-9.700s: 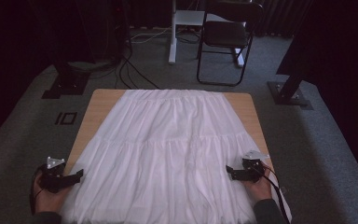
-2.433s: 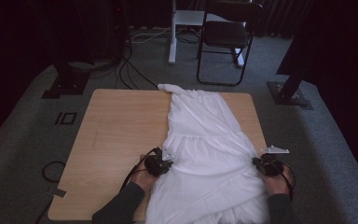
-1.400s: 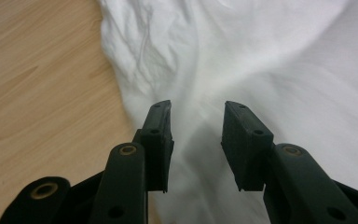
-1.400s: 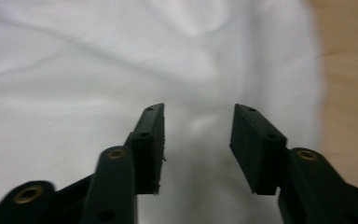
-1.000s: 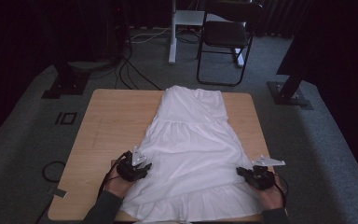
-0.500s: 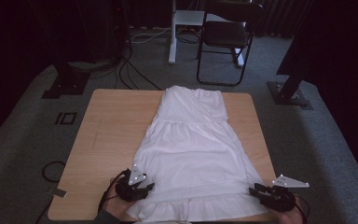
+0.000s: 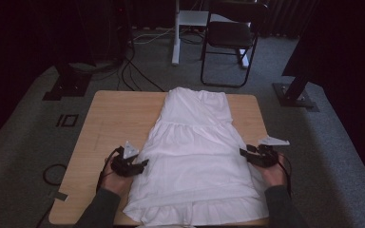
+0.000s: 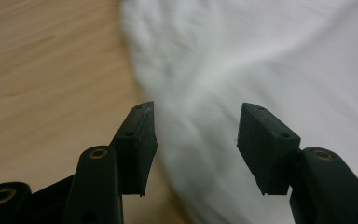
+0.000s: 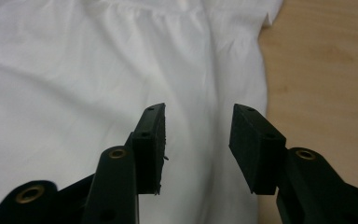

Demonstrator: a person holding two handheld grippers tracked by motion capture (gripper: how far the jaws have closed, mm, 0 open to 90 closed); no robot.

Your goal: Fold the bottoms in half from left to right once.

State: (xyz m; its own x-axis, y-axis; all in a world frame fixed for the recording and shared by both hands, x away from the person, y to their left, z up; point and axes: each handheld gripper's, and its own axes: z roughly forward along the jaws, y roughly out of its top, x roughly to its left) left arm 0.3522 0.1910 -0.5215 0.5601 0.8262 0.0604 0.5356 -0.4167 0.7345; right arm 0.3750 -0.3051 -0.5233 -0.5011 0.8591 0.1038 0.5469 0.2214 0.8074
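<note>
- White dress [image 7: 195,156] lies flat down the middle of the wooden table [image 7: 109,118], ruffled hem at 6 o'clock, top at 12.
- Left gripper [image 7: 142,165] sits at the dress's 9 o'clock edge, right gripper [image 7: 243,153] at its 3 o'clock edge (a hand behind each).
- Up close, the left gripper view has its jaws spread wide over the fabric edge, bare wood beside it. Nothing between them.
- Right gripper view: same deal, jaws apart above the cloth, empty.
- Farther off at 12: a black folding chair [image 7: 230,40], floor cables [image 7: 133,71], stand bases.
</note>
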